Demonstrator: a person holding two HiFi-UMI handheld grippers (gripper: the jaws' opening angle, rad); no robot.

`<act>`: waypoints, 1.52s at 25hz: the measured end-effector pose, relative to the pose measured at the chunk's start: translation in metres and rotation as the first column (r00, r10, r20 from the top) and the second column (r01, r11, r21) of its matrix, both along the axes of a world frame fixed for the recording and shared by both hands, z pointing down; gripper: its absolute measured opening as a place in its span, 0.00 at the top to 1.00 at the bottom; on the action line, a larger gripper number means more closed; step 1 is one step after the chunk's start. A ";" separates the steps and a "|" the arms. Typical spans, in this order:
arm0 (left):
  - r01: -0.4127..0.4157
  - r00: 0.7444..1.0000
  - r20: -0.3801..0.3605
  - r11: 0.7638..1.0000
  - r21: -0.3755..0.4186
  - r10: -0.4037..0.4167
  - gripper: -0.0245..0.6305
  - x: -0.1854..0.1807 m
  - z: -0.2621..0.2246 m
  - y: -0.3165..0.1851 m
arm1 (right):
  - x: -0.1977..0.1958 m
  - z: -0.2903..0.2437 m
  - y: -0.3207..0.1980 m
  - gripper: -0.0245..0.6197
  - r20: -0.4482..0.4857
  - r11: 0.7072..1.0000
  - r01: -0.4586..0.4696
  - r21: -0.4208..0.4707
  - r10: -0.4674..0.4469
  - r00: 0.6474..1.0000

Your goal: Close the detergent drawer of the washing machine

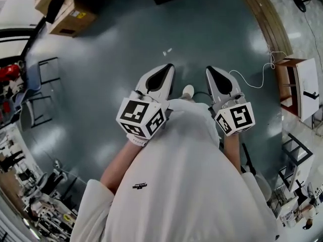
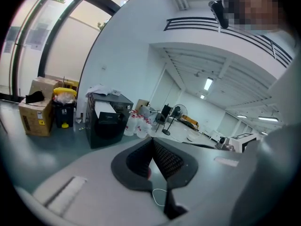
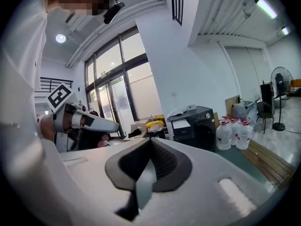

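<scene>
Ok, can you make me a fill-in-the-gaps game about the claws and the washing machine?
The white plastic left claw and right claw are both ____, holding nothing.
The black boxy washing machine stands on the ____.
The clear plastic jugs beside it have ____ caps.
Missing words: shut; floor; red.

Bright ceiling lights, floor glare, strong fisheye bending, dark vignetted corners.
</scene>
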State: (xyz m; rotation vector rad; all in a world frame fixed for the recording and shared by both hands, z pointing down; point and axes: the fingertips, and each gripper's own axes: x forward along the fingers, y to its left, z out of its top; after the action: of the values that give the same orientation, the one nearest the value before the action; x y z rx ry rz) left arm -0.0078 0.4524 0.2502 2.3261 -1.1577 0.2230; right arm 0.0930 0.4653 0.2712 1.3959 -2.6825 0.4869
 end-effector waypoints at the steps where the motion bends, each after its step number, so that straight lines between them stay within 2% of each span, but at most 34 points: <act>1: 0.022 1.000 -0.001 1.000 0.006 -0.022 0.94 0.000 -0.001 0.001 | -0.002 -0.001 0.000 0.96 0.000 1.000 0.020 0.005 -0.020 1.000; 4: 0.072 0.997 -0.002 0.997 0.022 -0.072 0.94 -0.001 -0.004 0.004 | -0.007 -0.007 -0.003 0.96 -0.014 0.995 0.088 0.042 -0.088 0.996; 8: 0.083 0.996 0.023 0.996 0.029 -0.083 0.94 0.011 -0.003 0.015 | 0.004 -0.007 0.004 0.96 -0.033 0.991 0.127 0.050 -0.126 0.992; 12: 0.087 0.996 0.023 0.996 0.030 -0.088 0.94 0.013 -0.007 0.009 | 0.017 0.000 0.006 0.96 -0.006 0.993 0.114 0.017 -0.114 0.993; 17: 0.067 0.997 0.022 0.998 0.021 -0.067 0.94 0.019 -0.006 -0.003 | 0.024 -0.005 -0.007 0.96 0.034 0.998 0.057 0.014 -0.057 0.998; 25: 0.034 0.999 -0.005 0.999 -0.004 -0.034 0.94 0.024 0.004 -0.035 | 0.018 -0.004 -0.034 0.96 0.024 0.999 0.043 0.005 -0.043 0.999; 29: 0.047 0.999 -0.007 0.999 -0.013 -0.047 0.94 0.013 0.003 -0.061 | 0.010 -0.007 -0.061 0.96 0.053 0.998 0.057 -0.005 -0.056 0.997; 38: 0.079 0.996 -0.030 0.996 -0.030 -0.080 0.94 -0.038 0.009 -0.124 | -0.035 -0.008 -0.132 0.96 0.028 0.999 0.050 -0.003 -0.049 0.998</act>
State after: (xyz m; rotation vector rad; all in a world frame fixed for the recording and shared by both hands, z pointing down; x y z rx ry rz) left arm -0.0454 0.3284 0.2590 2.2454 -1.2212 0.1727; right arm 0.0582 0.3334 0.2634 1.3278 -2.7291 0.5111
